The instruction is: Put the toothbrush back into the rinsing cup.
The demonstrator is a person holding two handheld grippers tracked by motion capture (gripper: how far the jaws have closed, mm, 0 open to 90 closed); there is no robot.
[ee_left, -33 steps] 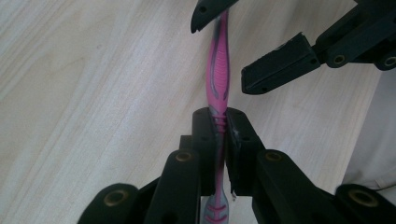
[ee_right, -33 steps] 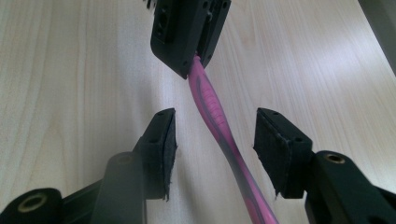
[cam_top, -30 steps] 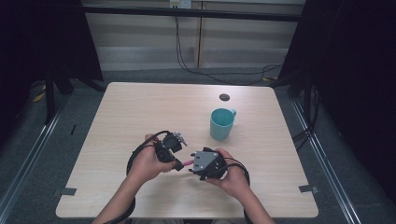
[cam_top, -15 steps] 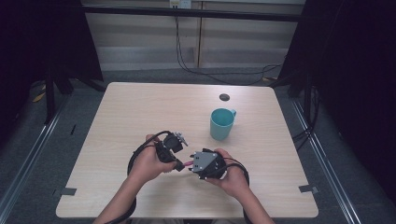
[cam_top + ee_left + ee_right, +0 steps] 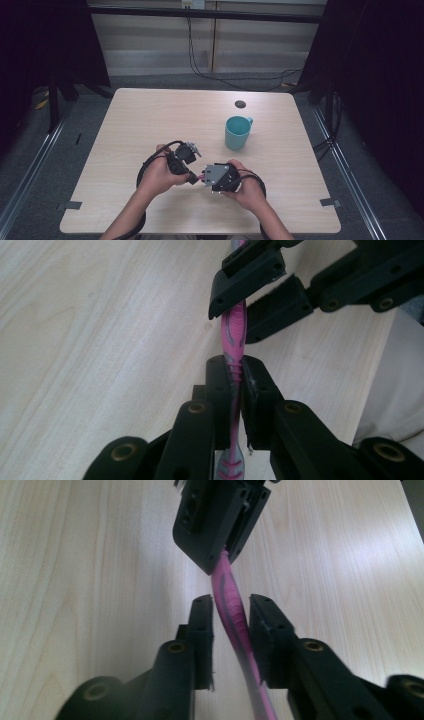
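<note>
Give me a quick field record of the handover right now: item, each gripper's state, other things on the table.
item: pink plastic toothbrush, held above the table between both grippers
left gripper: shut on the toothbrush handle
right gripper: jaws just closing around the handle; a gap shows on one side, not yet clamped
table: light wooden table
other: teal ceramic mug upright, apart from the hands

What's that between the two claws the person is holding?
A pink toothbrush bridges them: the left claw clamps it, and the right claw, jaws just closing, has it between them. Both gripper views show this.
</note>
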